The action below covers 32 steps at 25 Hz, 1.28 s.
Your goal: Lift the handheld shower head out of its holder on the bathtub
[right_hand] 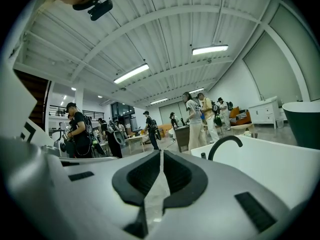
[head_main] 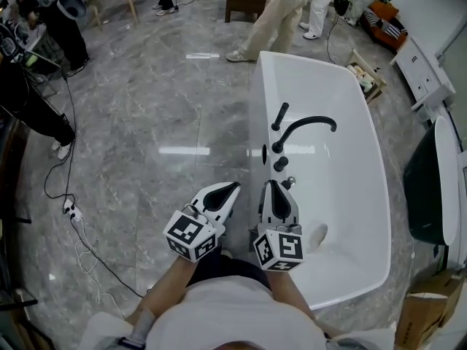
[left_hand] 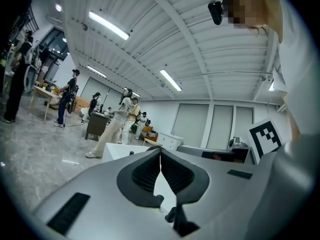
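**Grippers.** The left gripper [head_main: 232,187] has its jaws pressed together with nothing between them; the left gripper view confirms the pads meet along one line [left_hand: 160,156]. The right gripper [head_main: 272,184] is likewise fully closed and empty, as its own view shows [right_hand: 161,158]. The two grippers sit side by side and apart. The left one is over the floor [head_main: 146,108] beside the tub, and the right one is over the tub's near left rim. Both point toward 12 o'clock in the head view.

**Task item.** The shower head [head_main: 280,115], a slim black rod, stands tilted on the left rim of the tub [head_main: 321,75]. It lies at 12 o'clock from the right gripper, well apart from both grippers.

**Adjacent fittings.** The black faucet [head_main: 305,125] arches over the basin at 1 o'clock from the right gripper and is also visible in the right gripper view [right_hand: 225,143]. Two black knobs [head_main: 281,164] sit on the rim between the shower head and the right gripper.

**Surroundings.** A cable [head_main: 73,217] runs across the floor at 9 o'clock from the left gripper. People [head_main: 273,13] stand at 12 o'clock, beyond the tub's far end. A dark tub [head_main: 423,188] sits at 3 o'clock.
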Available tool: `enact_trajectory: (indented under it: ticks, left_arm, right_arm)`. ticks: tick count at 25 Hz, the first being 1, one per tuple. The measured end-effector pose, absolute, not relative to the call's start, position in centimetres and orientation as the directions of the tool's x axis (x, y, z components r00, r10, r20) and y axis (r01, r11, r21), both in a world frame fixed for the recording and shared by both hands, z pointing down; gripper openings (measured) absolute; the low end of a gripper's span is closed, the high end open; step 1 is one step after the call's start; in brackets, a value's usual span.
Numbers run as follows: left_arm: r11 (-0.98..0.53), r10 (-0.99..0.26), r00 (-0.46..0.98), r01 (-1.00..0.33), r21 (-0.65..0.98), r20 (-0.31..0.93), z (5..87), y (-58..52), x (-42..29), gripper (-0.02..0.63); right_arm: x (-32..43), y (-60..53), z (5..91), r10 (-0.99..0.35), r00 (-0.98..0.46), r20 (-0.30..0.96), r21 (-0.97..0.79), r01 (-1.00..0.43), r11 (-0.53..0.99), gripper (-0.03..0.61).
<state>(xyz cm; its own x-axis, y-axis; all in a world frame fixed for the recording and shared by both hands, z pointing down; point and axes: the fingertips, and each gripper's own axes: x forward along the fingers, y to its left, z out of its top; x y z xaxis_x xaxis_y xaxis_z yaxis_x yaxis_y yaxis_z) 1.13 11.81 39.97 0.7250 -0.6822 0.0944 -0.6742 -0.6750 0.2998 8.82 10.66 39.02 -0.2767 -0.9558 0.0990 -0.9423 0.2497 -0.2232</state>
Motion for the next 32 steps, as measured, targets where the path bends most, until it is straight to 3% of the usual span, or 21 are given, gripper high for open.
enact_trajectory:
  ticks: [32]
  left_arm:
    - [-0.764, -0.574, 0.817, -0.559, 0.321, 0.057, 37.3, -8.1, -0.2, 0.011]
  right_arm:
    - [7.1, -8.4, 35.0, -0.982, -0.178, 0.066, -0.194, -0.968, 0.163, 0.02]
